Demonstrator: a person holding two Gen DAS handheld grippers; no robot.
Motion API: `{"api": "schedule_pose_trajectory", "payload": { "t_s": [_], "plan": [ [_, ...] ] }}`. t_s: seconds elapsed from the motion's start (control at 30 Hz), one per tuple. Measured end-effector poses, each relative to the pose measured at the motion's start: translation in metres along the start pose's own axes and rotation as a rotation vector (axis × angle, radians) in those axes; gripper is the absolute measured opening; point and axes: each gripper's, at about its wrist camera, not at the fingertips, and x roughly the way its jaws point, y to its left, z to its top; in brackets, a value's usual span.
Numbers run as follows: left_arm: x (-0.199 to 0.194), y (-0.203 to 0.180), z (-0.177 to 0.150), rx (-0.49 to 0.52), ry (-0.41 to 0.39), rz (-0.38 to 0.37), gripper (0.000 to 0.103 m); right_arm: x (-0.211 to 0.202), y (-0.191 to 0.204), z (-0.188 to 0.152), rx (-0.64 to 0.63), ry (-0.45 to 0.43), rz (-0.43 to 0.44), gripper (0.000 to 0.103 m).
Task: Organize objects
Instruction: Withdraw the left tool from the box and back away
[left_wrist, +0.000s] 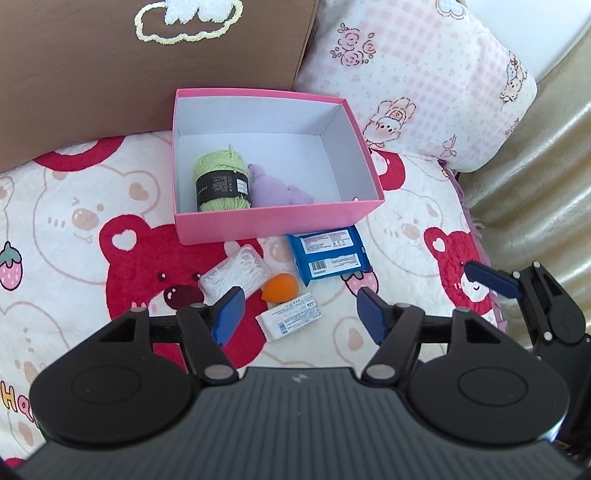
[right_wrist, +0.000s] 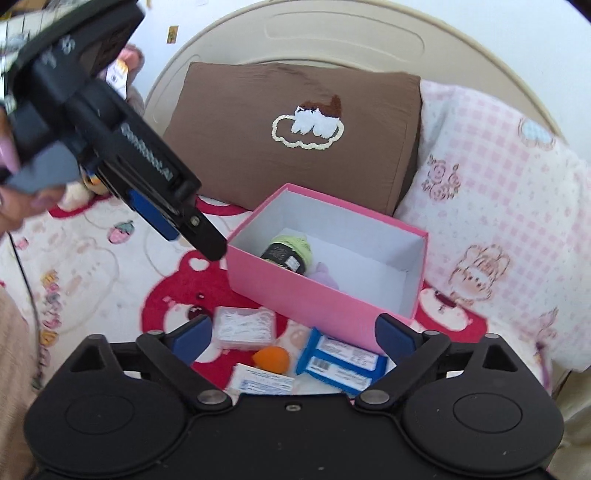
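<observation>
Pink box (left_wrist: 273, 221) sits on the bed's bear blanket (left_wrist: 92, 229) with the green yarn (left_wrist: 221, 181) and a purple soft toy (left_wrist: 280, 190) already inside, while the floss pick case (left_wrist: 236, 275), orange sponge (left_wrist: 280, 288), white packet (left_wrist: 290, 320) and blue wipes pack (left_wrist: 328, 254) lie bunched just in front of it. Both tools are empty with jaws apart, the left tool (left_wrist: 300, 314) over the sponge and packet, the right tool (right_wrist: 293, 339) wider, over the same cluster. My worry is they crowd each other, or a pad nudges the round sponge so it rolls off, since everything's so tightly packed on soft bedding.
</observation>
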Motion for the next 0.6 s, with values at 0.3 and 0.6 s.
{"api": "schedule_pose_trajectory", "payload": {
  "t_s": [0.3, 0.6],
  "plan": [
    [0.009, 0.003, -0.025, -0.014, 0.015, -0.044, 0.072, 0.003, 0.019, -0.013, -0.097, -0.084, -0.088, 0.097],
    [0.026, 0.004, -0.044, -0.012, -0.065, -0.003, 0.072, 0.033, -0.011, -0.018, 0.091, 0.035, -0.036, 0.097]
  ]
}}
